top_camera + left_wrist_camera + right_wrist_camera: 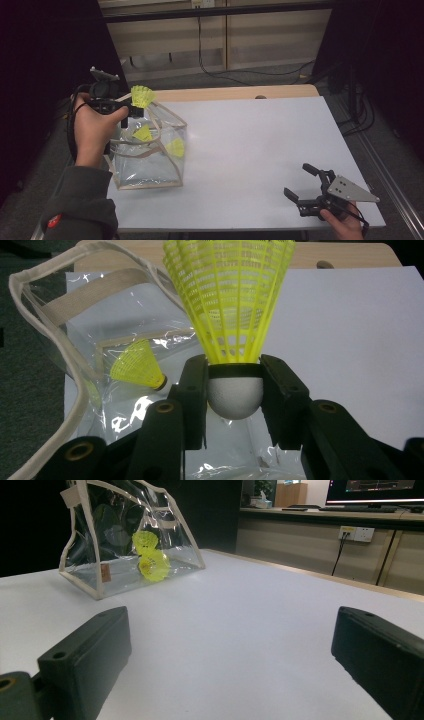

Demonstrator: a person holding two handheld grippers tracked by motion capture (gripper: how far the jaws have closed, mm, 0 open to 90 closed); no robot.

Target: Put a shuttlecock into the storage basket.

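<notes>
Left claw [134,107] up over the bag's [150,172] open top at bench's left edge, clenched on a yellow shuttlecock [142,95]; in left gripper view both jaws press the white cork [235,396], skirt fanned upward. Clear bag with beige trim standing on white bench [260,145], mouth gaping, strap loops lying across the opening. Two more shuttlecocks inside: one [143,133] high near the top, one [176,147] against the right wall; seen close together through the plastic in right gripper view [150,555]. Middle of bench bare white sheet, wooden strip along far edge. Right claw [304,186] low at bench's near right corner, well apart from bag, released, jaws spread wide with nothing between, pointing toward the bag. Grey plate on top, hand gripping from below.
</notes>
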